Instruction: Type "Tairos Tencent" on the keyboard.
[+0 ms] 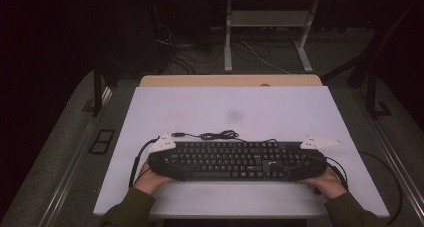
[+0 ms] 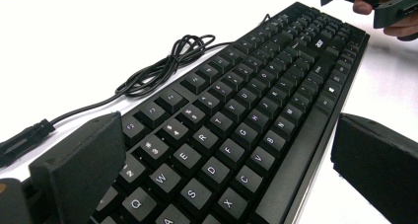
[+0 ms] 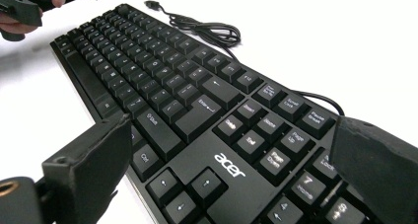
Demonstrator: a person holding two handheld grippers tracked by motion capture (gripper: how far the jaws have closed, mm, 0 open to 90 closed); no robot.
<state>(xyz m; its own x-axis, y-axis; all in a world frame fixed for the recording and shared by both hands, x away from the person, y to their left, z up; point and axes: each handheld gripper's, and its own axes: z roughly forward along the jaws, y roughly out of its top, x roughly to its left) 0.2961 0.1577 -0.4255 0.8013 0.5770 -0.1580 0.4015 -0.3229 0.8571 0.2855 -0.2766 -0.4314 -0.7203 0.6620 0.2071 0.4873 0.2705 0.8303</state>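
Note:
A black Acer keyboard (image 1: 235, 159) lies flat near the front of the white table (image 1: 225, 107), and its coiled cable (image 1: 215, 135) rests just behind it. My left gripper (image 1: 167, 162) is at the keyboard's left end. In the left gripper view its jaws stand wide apart on either side of the keyboard (image 2: 256, 86), and a thin gap shows at the near edge. My right gripper (image 1: 307, 159) straddles the right end in the same way, by the number pad (image 3: 296, 184). Both grippers are open. Each hand's far gripper shows at the other end, the right gripper (image 2: 389, 7) and the left gripper (image 3: 19, 9).
The cable (image 2: 162, 66) ends in a USB plug (image 3: 154, 6) lying loose on the table. Bare white surface lies behind the keyboard. A wooden strip (image 1: 230, 80) edges the far side. Beyond it are desk legs (image 1: 265, 37) and floor wires. A floor socket (image 1: 102, 141) is at the left.

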